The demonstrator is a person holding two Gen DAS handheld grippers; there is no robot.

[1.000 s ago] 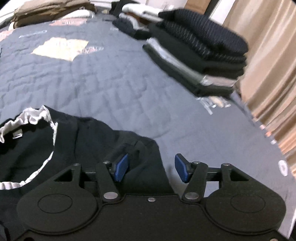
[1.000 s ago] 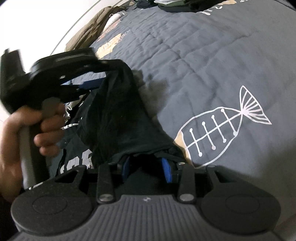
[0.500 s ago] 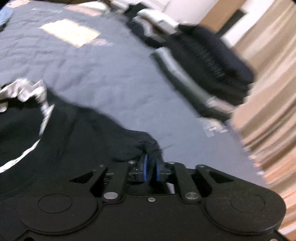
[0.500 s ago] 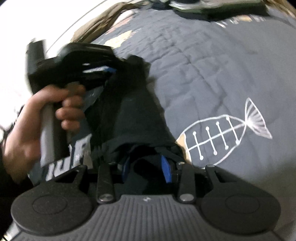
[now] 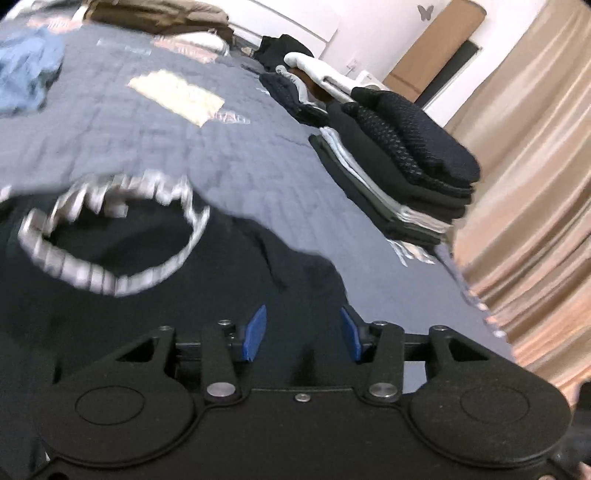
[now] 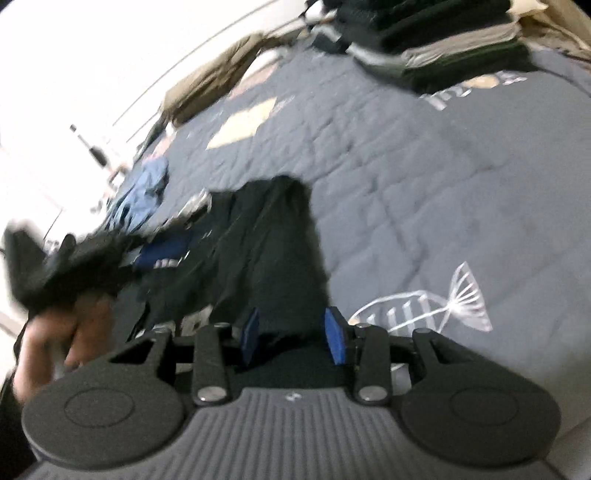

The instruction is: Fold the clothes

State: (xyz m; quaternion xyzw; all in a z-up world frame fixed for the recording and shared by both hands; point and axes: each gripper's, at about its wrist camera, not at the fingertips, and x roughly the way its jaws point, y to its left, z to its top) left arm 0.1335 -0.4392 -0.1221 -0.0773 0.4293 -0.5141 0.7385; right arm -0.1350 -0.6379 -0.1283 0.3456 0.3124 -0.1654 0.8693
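Observation:
A black shirt (image 5: 147, 314) with a white ribbed collar (image 5: 110, 280) lies on the grey quilt (image 5: 240, 147). My left gripper (image 5: 301, 332) hovers open just over the shirt's edge, and the blue pads hold nothing. In the right wrist view a long strip of the same shirt (image 6: 273, 251) runs away from my right gripper (image 6: 291, 334). Its jaws stand wide apart with the cloth lying between them. The left gripper (image 6: 74, 266) shows there as a dark blur at far left, with a hand (image 6: 74, 332) below it.
A stack of folded dark clothes (image 5: 406, 166) sits near the quilt's right edge, by a beige curtain (image 5: 535, 184). A crumpled blue garment (image 5: 26, 74) lies at far left and brown clothing (image 5: 155, 14) at the back. A white fish drawing (image 6: 424, 306) marks the quilt.
Half a second ago my left gripper was shut on a bunch of the shirt; it has now opened and let go. The lifted cloth has dropped flat onto the quilt. The left hand has moved down and left.

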